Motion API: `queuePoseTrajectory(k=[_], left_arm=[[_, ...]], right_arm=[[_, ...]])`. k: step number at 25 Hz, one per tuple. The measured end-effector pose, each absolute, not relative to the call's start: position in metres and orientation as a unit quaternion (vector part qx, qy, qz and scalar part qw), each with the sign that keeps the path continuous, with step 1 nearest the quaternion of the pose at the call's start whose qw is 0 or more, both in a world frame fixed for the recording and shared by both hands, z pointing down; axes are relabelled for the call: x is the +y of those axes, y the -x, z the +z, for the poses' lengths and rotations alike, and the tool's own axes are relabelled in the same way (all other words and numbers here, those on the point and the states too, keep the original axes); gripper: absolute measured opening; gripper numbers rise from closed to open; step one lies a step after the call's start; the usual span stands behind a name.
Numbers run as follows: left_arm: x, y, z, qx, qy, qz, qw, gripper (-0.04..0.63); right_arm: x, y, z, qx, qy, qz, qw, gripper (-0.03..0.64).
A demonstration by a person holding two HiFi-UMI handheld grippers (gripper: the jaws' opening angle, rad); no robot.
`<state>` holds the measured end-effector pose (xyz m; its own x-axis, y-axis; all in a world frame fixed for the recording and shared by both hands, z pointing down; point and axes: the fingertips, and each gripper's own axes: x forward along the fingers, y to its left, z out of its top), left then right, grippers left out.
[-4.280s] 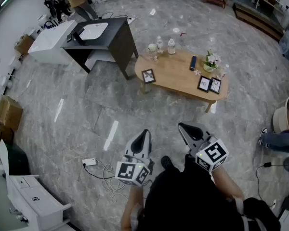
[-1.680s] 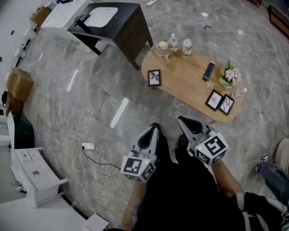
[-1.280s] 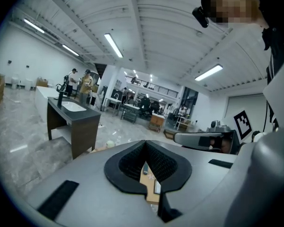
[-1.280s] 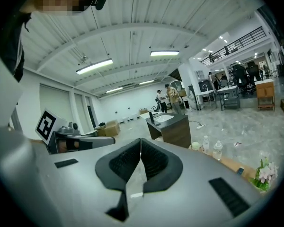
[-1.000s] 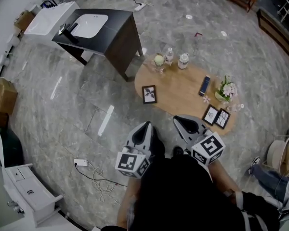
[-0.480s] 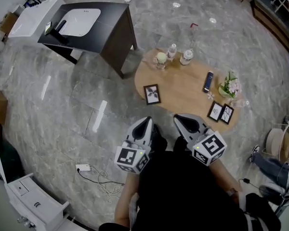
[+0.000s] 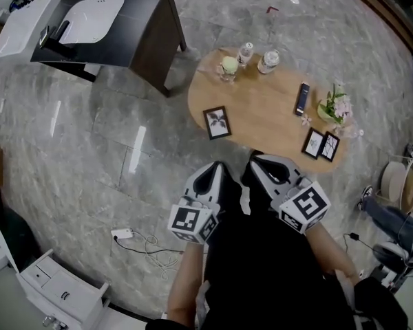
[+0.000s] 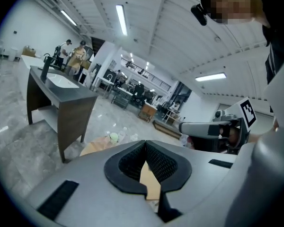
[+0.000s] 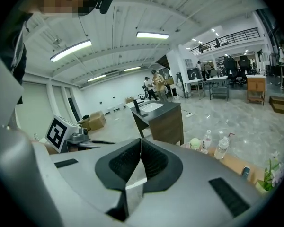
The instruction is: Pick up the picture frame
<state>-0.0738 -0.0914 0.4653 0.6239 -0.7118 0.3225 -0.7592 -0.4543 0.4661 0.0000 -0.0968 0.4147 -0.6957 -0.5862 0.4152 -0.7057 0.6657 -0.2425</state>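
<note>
Picture frame (image 7: 217, 123) sits on the near left part of the oval wooden counter (image 7: 261, 105), centre of the head view. Two more frames (image 7: 321, 145) stand at the counter's right end. I hold the left gripper (image 7: 211, 174) and the right gripper (image 7: 260, 165) short of the near edge, fingers (image 8: 128, 164) clenched on nothing. My judgement: part one gripper's fingers before reaching, then approach low and square and pinch a side edge. The frame looks light and may tip.

A large open hall: marble floor (image 7: 89, 136), ceiling strip lights (image 8: 121, 19), a freestanding washbasin stand (image 7: 134, 19).
</note>
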Motion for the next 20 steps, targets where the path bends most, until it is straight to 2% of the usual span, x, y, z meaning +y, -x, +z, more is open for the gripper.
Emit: queuePoseTrajectory(k=[13,20], left_arm=[[-0.139,0.083,0.588,-0.434,-0.828,0.056,0.351,0.014],[-0.156,0.086,0.672,-0.438,-0.801,0.044,0.407,0.026]], right_arm=[[-0.136,0.005,0.501,-0.89,-0.352,0.21,0.202,0.014],[-0.141,0.0,0.535,-0.881,-0.352,0.227,0.219,0.014]])
